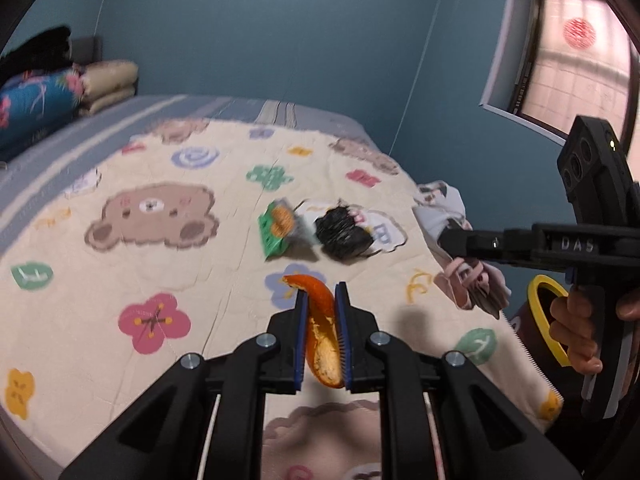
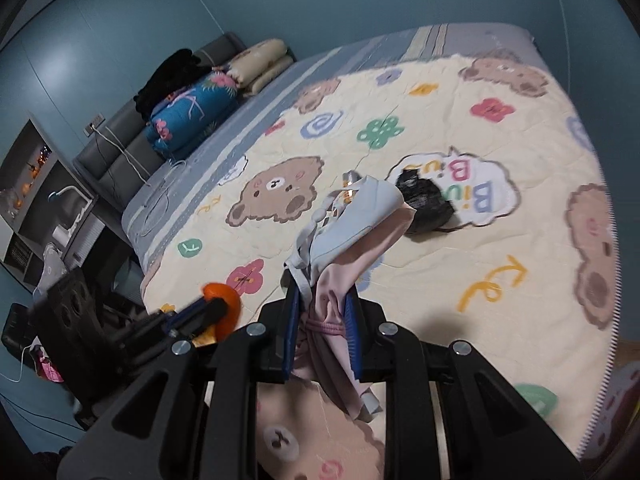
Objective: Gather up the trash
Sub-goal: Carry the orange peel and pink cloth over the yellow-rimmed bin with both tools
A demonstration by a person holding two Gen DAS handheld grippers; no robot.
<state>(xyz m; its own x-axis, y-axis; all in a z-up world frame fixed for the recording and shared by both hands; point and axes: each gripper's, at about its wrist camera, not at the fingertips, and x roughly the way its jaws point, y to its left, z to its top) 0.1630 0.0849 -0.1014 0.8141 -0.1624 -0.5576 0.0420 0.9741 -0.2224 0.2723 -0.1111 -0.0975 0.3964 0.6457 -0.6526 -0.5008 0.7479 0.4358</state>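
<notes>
Hovering above the bed (image 1: 200, 240), you have open quilt to the left around the bear print, while the near right edge of the quilt drops off beside a yellow-rimmed bin (image 1: 546, 316) just past your right hand (image 1: 576, 332). A green snack wrapper (image 1: 278, 228) and a crumpled black bag (image 1: 344, 236) lie side by side mid-bed, clear of both tools. Your left tool (image 1: 322, 300) is clamped on an orange peel (image 1: 320, 332), its jaws nearly together with the peel curling out past the tips. Your right tool (image 2: 322, 300) is closed on a bunched pink and pale-blue wrapper (image 2: 352, 232), which sticks up and forward from the jaws above the quilt.
</notes>
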